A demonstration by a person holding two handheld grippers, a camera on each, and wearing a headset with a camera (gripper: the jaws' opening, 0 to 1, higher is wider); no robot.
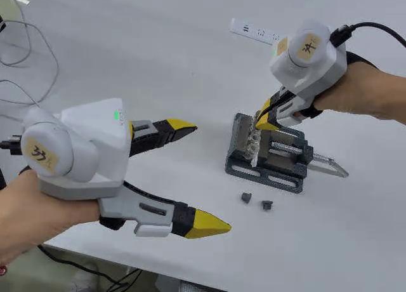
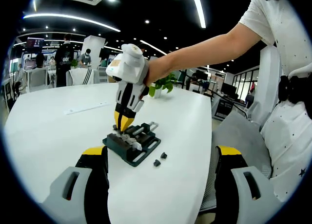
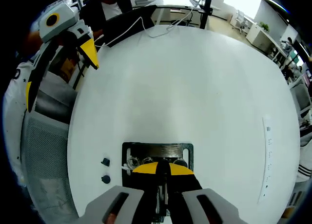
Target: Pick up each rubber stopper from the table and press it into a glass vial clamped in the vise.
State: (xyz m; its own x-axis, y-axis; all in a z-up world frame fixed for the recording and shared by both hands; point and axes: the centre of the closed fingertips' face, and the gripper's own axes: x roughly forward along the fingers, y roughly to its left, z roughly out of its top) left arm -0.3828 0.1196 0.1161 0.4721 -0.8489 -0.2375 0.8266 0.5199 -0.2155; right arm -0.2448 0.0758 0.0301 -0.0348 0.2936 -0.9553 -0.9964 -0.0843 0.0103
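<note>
Head view: the left gripper (image 1: 202,174) hovers over the white table (image 1: 158,51), jaws spread wide and empty; the right gripper (image 1: 263,120) points down onto the vials (image 1: 251,139) in the vise (image 1: 266,162); two stoppers (image 1: 246,197) lie on the table near the vise. Left gripper view: its jaws stand wide apart. Right gripper view: its jaws meet tip to tip above the vials.
</note>
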